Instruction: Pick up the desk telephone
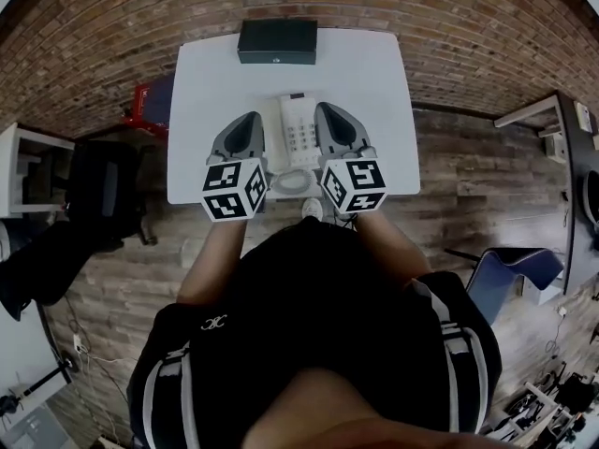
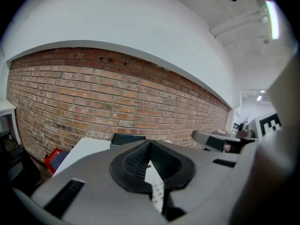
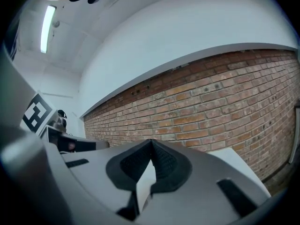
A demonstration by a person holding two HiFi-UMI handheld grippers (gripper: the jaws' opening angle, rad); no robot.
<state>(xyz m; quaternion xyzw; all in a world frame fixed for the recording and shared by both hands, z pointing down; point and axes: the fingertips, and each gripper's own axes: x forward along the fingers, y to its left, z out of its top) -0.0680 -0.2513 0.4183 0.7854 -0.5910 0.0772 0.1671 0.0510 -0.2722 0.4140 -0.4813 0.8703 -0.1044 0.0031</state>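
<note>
**Both tongs shut beside the phone**

From where I stand, the white desk telephone [image 1: 299, 134] lies flat on the white table [image 1: 374, 82], a little toward the table's 6 o'clock edge. Its keypad faces up, but the print on the keys is too small to read. Its coiled cord [image 1: 288, 181] is bunched at the phone's 6 o'clock end.

The left gripper [image 1: 251, 116] sits just beside the phone at its 9 o'clock, and the right gripper [image 1: 328, 108] just beside it at its 3 o'clock. Whether either touches the phone I cannot tell.

In the left gripper view the left gripper's [image 2: 149, 142] ribbed pads meet at the tips with nothing held. A strip of the telephone's [image 2: 157, 191] keypad shows below them. The right gripper [image 3: 151, 142] is the same, pads pressed together and empty.

Each tool carries a cube of black-and-white square markers, the left cube [image 1: 232, 190] and the right cube [image 1: 356, 185]. They show patterns only, no words.

A black box [image 1: 276, 41] lies at the table's 12 o'clock edge, against the brick wall [image 1: 468, 26]. A red item [image 1: 148, 103] sits off the table at 9 o'clock. A small white emblem [image 1: 215, 323] on the person's dark sleeve is unreadable.
</note>
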